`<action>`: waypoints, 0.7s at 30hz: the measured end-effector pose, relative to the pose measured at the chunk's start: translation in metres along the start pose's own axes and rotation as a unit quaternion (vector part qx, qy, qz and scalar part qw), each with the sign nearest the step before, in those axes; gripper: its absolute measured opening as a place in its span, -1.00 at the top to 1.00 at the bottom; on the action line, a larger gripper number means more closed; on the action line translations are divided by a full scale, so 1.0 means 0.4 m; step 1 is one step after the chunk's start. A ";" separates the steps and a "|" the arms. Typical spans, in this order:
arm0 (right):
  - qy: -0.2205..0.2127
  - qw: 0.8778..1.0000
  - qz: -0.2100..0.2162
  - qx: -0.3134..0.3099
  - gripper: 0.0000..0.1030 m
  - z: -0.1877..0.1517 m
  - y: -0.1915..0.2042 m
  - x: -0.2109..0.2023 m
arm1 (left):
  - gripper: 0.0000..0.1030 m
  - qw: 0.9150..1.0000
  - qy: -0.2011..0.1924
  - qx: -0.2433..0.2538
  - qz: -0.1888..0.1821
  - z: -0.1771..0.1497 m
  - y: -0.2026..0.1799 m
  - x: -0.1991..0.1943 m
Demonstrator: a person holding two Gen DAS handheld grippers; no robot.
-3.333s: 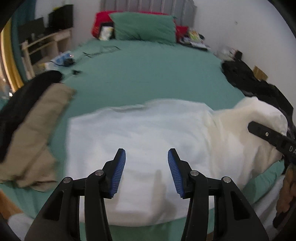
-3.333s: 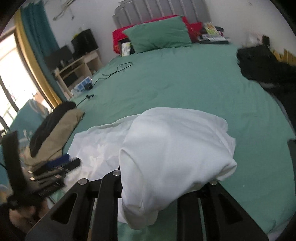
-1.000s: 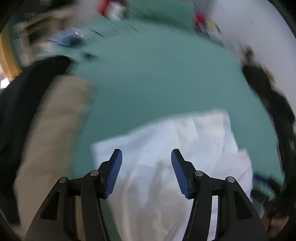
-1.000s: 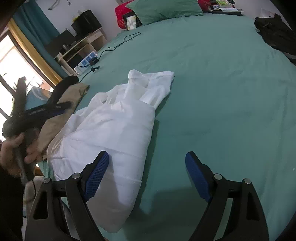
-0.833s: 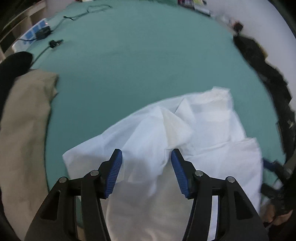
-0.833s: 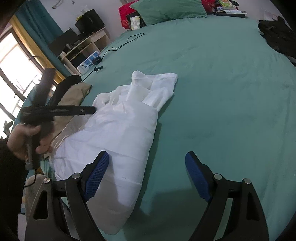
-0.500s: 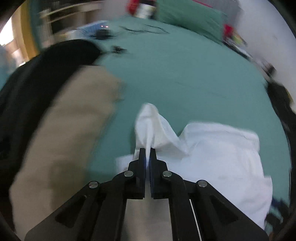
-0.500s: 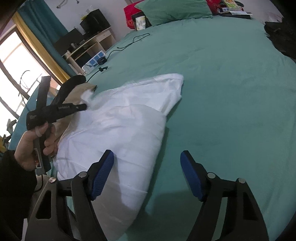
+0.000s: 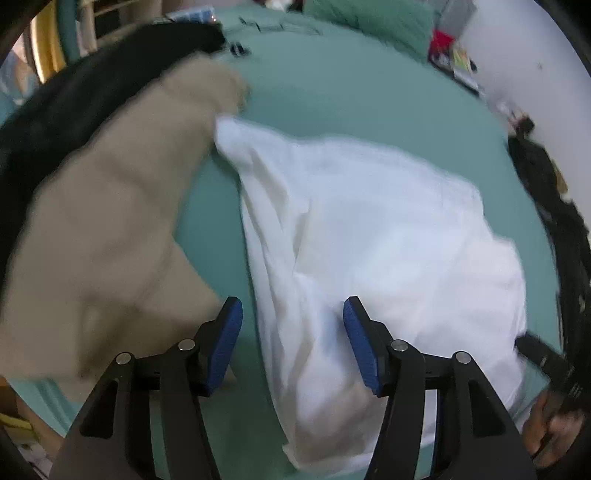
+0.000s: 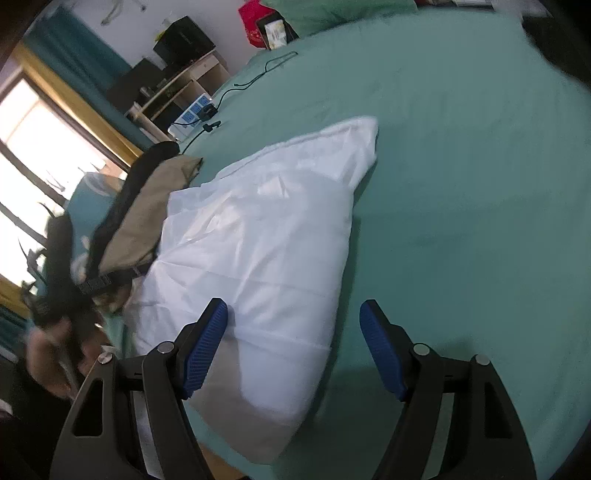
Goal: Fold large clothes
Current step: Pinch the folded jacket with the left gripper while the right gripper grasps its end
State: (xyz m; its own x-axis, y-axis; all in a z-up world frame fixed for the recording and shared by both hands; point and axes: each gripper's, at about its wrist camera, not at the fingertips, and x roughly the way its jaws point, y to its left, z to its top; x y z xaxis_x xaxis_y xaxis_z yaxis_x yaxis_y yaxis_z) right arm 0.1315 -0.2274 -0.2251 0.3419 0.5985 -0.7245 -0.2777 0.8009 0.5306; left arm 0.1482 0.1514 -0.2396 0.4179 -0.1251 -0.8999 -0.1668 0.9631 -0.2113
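Note:
A large white garment (image 9: 369, 236) lies partly folded on the green bed (image 9: 351, 99), one corner drawn out to the left toward a tan garment. My left gripper (image 9: 291, 343) is open and empty just above its near left edge. In the right wrist view the white garment (image 10: 266, 236) spreads across the near left of the bed. My right gripper (image 10: 291, 347) is open and empty over its near right edge. The left gripper also shows blurred at the left of that view (image 10: 96, 284).
A tan garment (image 9: 110, 221) and a black one (image 9: 74, 92) lie left of the white garment. Dark clothes (image 9: 546, 184) sit at the bed's right edge. Pillows (image 9: 369, 18), a cable (image 10: 255, 79) and a desk (image 10: 173, 92) are at the far end.
My left gripper, shut on a corner of the white garment half a second ago, pulled it left toward the tan garment and has let go. The right gripper stays open.

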 end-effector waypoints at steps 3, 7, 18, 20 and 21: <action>0.001 0.998 0.042 0.043 -0.09 -0.025 -0.033 0.027 | -0.14 1.000 -0.001 0.006 -0.002 -0.030 -0.007 0.020; -0.007 0.995 0.081 0.061 0.54 -0.042 -0.052 0.019 | 0.73 0.999 0.010 0.028 -0.030 -0.030 -0.054 0.012; -0.023 0.996 -0.078 -0.036 0.61 -0.074 -0.015 -0.167 | 0.82 0.994 0.000 0.089 -0.062 -0.156 -0.222 -0.032; -0.024 0.993 -0.104 -0.043 0.61 -0.099 -0.024 -0.199 | 0.82 0.993 0.005 0.093 -0.072 -0.158 -0.234 -0.038; -0.024 0.992 -0.113 -0.043 0.61 -0.107 -0.030 -0.208 | 0.82 0.992 0.009 0.097 -0.077 -0.169 -0.249 -0.037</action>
State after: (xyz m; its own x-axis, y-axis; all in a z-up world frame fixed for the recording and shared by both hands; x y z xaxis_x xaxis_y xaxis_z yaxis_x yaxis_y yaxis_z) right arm 0.0677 -0.2878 -0.1901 0.4465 0.4063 -0.7972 -0.2644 0.9111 0.3163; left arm 0.0982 0.0413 -0.2308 0.4086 -0.2767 -0.8698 0.0741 0.9598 -0.2706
